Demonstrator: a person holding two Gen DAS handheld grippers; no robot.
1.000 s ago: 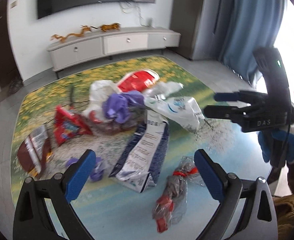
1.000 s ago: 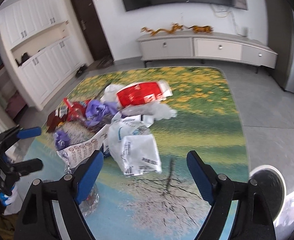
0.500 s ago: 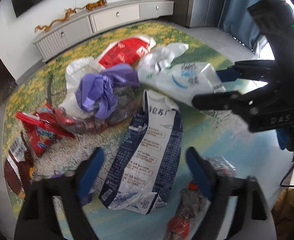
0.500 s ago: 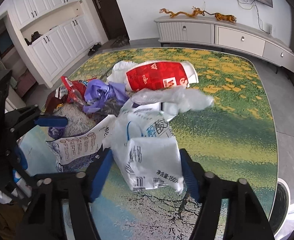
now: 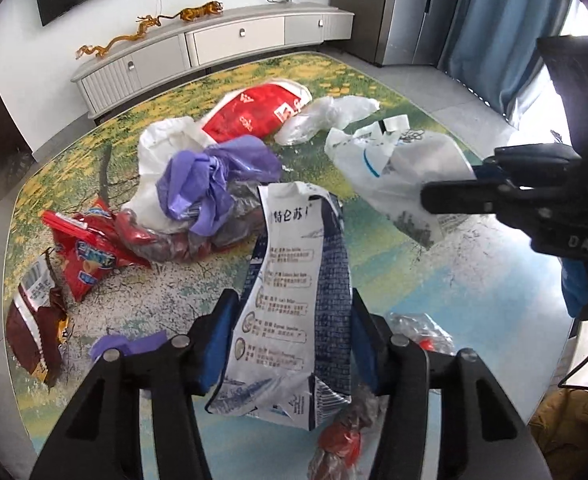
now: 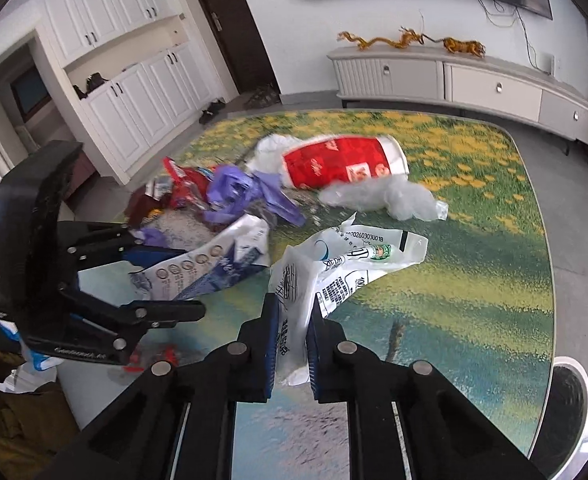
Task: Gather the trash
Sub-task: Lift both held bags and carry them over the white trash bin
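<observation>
Trash lies piled on a table with a printed landscape top [image 5: 474,300]. My left gripper [image 5: 290,312] is shut on a blue and white printed bag [image 5: 294,280], which also shows in the right wrist view [image 6: 210,264]. My right gripper [image 6: 292,312] is shut on a white plastic bag [image 6: 334,268], which also shows in the left wrist view [image 5: 394,168]. A red paper cup [image 5: 254,114], a purple bag [image 5: 214,176] and a clear bag [image 5: 330,114] lie behind.
Red snack wrappers [image 5: 86,252] and a brown packet [image 5: 34,332] lie at the table's left edge. A crumpled clear wrapper with red [image 5: 346,428] lies near the front. A TV cabinet [image 5: 214,48] stands behind. A round bin [image 6: 566,404] is at the right.
Both grippers moved forward and down onto the pile and closed: the left on the blue and white bag, the right on the white plastic bag.
</observation>
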